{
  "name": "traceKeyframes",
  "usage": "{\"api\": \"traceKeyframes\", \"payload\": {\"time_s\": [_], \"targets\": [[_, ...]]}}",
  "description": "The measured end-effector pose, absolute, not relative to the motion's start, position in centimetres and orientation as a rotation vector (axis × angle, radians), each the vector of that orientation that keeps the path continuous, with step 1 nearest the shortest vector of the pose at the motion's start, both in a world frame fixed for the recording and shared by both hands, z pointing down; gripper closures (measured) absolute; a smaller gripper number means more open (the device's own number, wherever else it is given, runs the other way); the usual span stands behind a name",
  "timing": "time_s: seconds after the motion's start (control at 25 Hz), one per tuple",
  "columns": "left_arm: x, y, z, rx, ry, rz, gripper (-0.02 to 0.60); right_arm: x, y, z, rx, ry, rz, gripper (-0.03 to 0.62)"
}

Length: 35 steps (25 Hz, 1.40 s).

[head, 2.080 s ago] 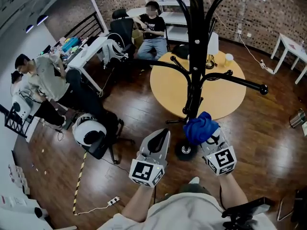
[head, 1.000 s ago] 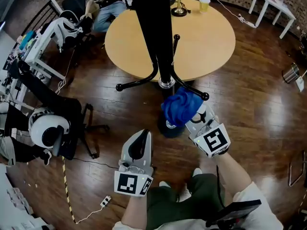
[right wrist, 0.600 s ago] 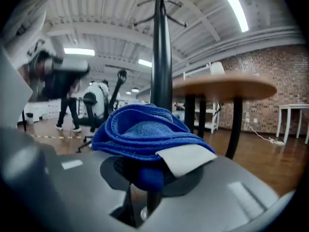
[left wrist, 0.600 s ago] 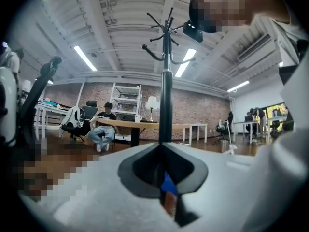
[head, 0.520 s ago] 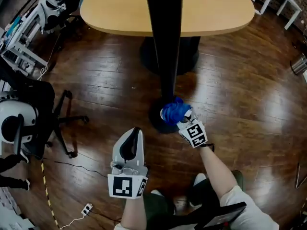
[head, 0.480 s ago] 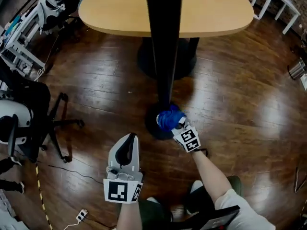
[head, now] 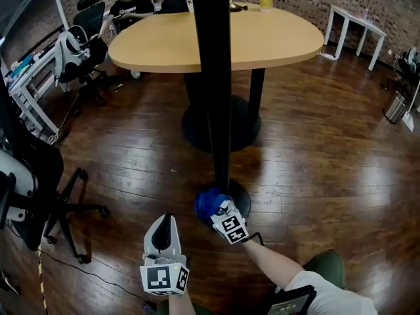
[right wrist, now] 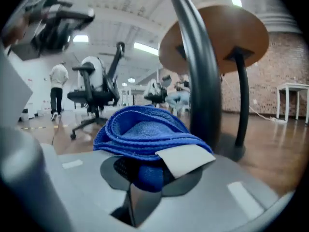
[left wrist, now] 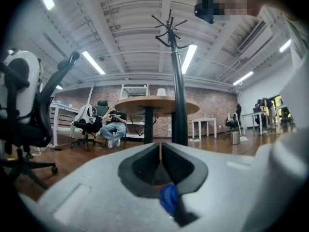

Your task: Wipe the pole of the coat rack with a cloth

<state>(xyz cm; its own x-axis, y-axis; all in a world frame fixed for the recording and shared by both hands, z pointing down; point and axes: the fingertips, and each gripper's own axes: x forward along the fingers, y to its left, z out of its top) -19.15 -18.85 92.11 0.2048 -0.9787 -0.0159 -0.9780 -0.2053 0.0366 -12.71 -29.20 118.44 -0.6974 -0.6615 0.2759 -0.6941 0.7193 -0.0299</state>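
The coat rack's black pole (head: 213, 77) rises from a round base (head: 240, 199) on the wooden floor. My right gripper (head: 215, 210) is shut on a bunched blue cloth (head: 207, 202), which is pressed against the pole just above the base. In the right gripper view the cloth (right wrist: 145, 129) with its white tag fills the jaws, and the pole (right wrist: 203, 81) stands right behind it. My left gripper (head: 163, 223) hovers low to the left, apart from the pole, shut with nothing held; in its own view the pole (left wrist: 177, 95) stands ahead.
A round wooden table (head: 275, 38) on a black pedestal stands just behind the rack. An office chair (head: 39, 195) is at the left, a seated person (head: 128, 2) and desks at the back left, a white side table (head: 354, 21) and a bin (head: 396, 107) at the right.
My right gripper has slid the blue cloth down the pole, from hook height to just above the base. The left gripper stayed shut and low beside it.
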Motion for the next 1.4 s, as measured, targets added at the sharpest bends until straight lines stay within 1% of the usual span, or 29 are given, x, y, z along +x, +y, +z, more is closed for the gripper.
{"api": "traceKeyframes", "payload": {"time_s": [0.12,0.2,0.24,0.36,0.44,0.48,0.56,0.64,0.72,0.88,0.92,1.0,1.08,1.16,1.2,1.24,1.32,1.4], "targets": [[-19.9,-17.9,90.0,2.416,-2.005,-0.131,0.569,-15.0,-29.1,93.7,1.115,-2.967,-0.173,0.494],[-20.4,-17.6,89.6,2.421,-2.025,-0.134,0.569,-13.8,-27.9,78.5,1.196,-3.101,-0.395,0.494],[-20.6,-17.5,89.8,2.422,-2.026,-0.131,0.569,-12.8,-27.7,73.1,1.235,-3.118,-0.440,0.494],[-21.1,-17.2,89.7,2.424,-2.040,-0.137,0.569,-9.9,-28.9,63.3,1.240,-3.085,-0.577,0.494],[-21.5,-16.8,89.1,2.418,-2.066,-0.145,0.569,-9.2,-29.7,60.5,1.212,-3.102,-0.581,0.494],[-21.6,-16.7,88.8,2.412,-2.076,-0.148,0.569,-9.2,-30.0,60.5,1.205,-3.108,-0.550,0.494],[-21.5,-16.7,88.6,2.404,-2.086,-0.153,0.569,-9.6,-30.6,63.1,1.207,-3.066,-0.522,0.494],[-21.4,-16.8,88.4,2.400,-2.100,-0.153,0.569,-9.9,-31.3,69.7,1.257,-3.000,-0.491,0.494],[-21.6,-16.8,88.3,2.392,-2.119,-0.152,0.569,-10.6,-32.0,81.1,1.323,-2.936,-0.378,0.494],[-22.0,-16.6,88.5,2.382,-2.128,-0.167,0.569,-11.5,-32.6,113.9,1.324,-2.583,0.141,0.494],[-21.9,-16.5,88.4,2.383,-2.131,-0.172,0.569,-11.3,-32.6,120.7,1.291,-2.475,0.223,0.496],[-21.8,-16.4,88.1,2.384,-2.142,-0.178,0.569,-10.4,-31.9,130.8,1.216,-2.302,0.296,0.496],[-21.7,-16.0,88.0,2.384,-2.151,-0.177,0.569,-9.0,-30.5,137.2,1.154,-2.212,0.332,0.496],[-21.4,-15.9,88.5,2.385,-2.142,-0.159,0.569,-8.0,-30.0,139.2,1.133,-2.205,0.339,0.496],[-21.4,-16.3,88.9,2.380,-2.131,-0.150,0.569,-7.9,-30.8,138.1,1.154,-2.226,0.323,0.496],[-21.5,-16.8,89.1,2.371,-2.116,-0.145,0.569,-8.5,-32.0,135.0,1.187,-2.276,0.285,0.497],[-21.8,-17.7,88.5,2.351,-2.081,-0.150,0.569,-11.1,-33.3,123.2,1.252,-2.460,0.168,0.500],[-22.5,-18.2,86.1,2.335,-2.073,-0.180,0.569,-12.9,-32.8,106.2,1.292,-2.667,0.017,0.500]]}}
